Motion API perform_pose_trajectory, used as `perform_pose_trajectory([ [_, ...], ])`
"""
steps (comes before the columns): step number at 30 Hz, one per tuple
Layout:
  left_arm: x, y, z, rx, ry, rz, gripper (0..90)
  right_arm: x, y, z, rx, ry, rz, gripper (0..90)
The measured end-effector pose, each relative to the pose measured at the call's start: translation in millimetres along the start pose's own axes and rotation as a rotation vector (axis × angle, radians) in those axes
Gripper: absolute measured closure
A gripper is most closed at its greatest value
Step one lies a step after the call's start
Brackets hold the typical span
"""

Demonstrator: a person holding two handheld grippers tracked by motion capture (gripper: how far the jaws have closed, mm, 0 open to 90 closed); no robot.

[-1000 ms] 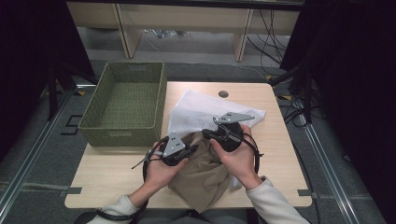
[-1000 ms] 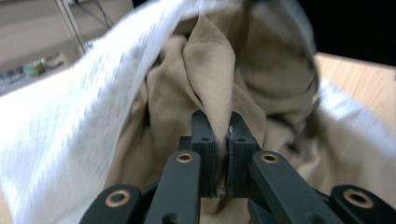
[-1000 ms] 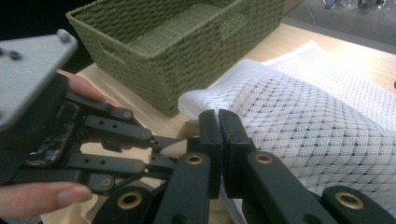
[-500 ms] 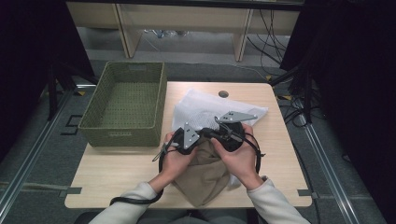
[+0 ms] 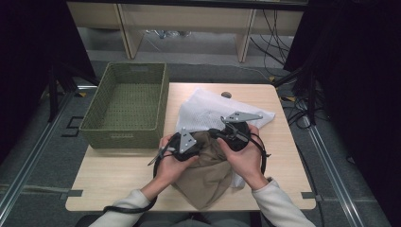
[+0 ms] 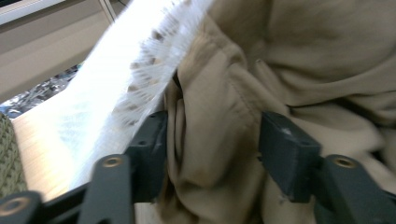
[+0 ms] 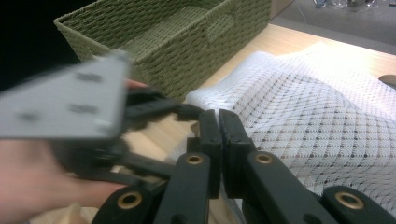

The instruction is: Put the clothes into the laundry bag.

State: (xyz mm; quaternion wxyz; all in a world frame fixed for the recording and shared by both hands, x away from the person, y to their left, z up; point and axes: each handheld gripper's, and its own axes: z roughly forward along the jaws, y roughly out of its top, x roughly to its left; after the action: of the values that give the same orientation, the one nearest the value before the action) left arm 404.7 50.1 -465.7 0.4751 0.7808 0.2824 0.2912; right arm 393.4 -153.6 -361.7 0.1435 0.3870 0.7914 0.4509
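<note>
a tan garment (image 5: 205,170) lies bunched near the middle of the table's near edge, its lower end reaching that edge, its upper end tucked against a white mesh bag (image 5: 215,111) that spreads from the table's middle toward the far right corner. in the left gripper view a thick fold of the tan garment (image 6: 219,135) stands between the two black jaws, which have just been opening and now sit apart with slack cloth between them, the mesh bag's frayed edge (image 6: 154,60) just beside the left jaw. the left gripper (image 5: 189,147) rests at the garment's upper left, held in the person's left hand (image 5: 172,163). the right gripper (image 5: 218,133) sits at the garment's top where it meets the bag, in the right hand (image 5: 243,156); in the right gripper view its jaws press flat together, whether any cloth is pinched i cannot tell, with the mesh bag (image 7: 317,116) beyond them. a green woven basket (image 5: 101,125) stands at the table's far left corner, overhanging the left edge of the table (image 5: 108,182).
</note>
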Motion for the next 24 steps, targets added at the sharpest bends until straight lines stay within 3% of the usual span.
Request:
perform_pose_trajectory([
  [5,-1.2,-0.4,-31.9,-0.026,-0.034,-0.01,34.1,-1.5,-0.6,2.1,0.002,-0.007,-0.012,90.0],
  [6,-3.9,-1.6,-36.7,-0.027,-0.051,-0.007,34.0,0.3,-0.9,1.9,0.007,-0.011,0.011,90.0],
  [9,-16.7,-9.3,-43.5,0.0,-0.125,0.024,33.0,-0.5,-0.4,2.2,0.009,-0.003,-0.009,90.0],
  [13,-34.9,-23.7,-31.0,0.078,-0.204,0.086,27.9,0.8,-0.2,2.7,0.012,-0.002,-0.006,90.0],
  [15,-37.4,-26.2,-23.2,0.114,-0.21,0.128,25.7,2.0,-0.7,2.7,0.019,-0.006,0.002,90.0],
  [16,-39.7,-28.0,-17.2,0.122,-0.217,0.119,24.8,1.5,-0.9,3.2,0.017,-0.002,-0.004,90.0],
  [17,-40.5,-30.0,-11.0,0.142,-0.217,0.143,24.9,1.6,-1.0,3.2,0.017,-0.001,-0.004,90.0],
  [20,-42.5,-35.1,0.3,0.194,-0.22,0.214,33.7,2.0,-0.9,3.2,0.025,0.005,0.003,90.0],
  [22,-45.3,-38.6,5.8,0.203,-0.227,0.214,43.8,0.3,-1.3,5.4,0.021,0.009,-0.026,90.0],
  [23,-46.7,-40.1,7.8,0.2,-0.222,0.201,50.0,0.9,-1.5,4.8,0.029,0.011,-0.012,90.0],
  [24,-45.8,-40.0,8.5,0.207,-0.222,0.215,57.0,1.5,-1.7,5.1,0.028,0.012,-0.012,90.0],
])
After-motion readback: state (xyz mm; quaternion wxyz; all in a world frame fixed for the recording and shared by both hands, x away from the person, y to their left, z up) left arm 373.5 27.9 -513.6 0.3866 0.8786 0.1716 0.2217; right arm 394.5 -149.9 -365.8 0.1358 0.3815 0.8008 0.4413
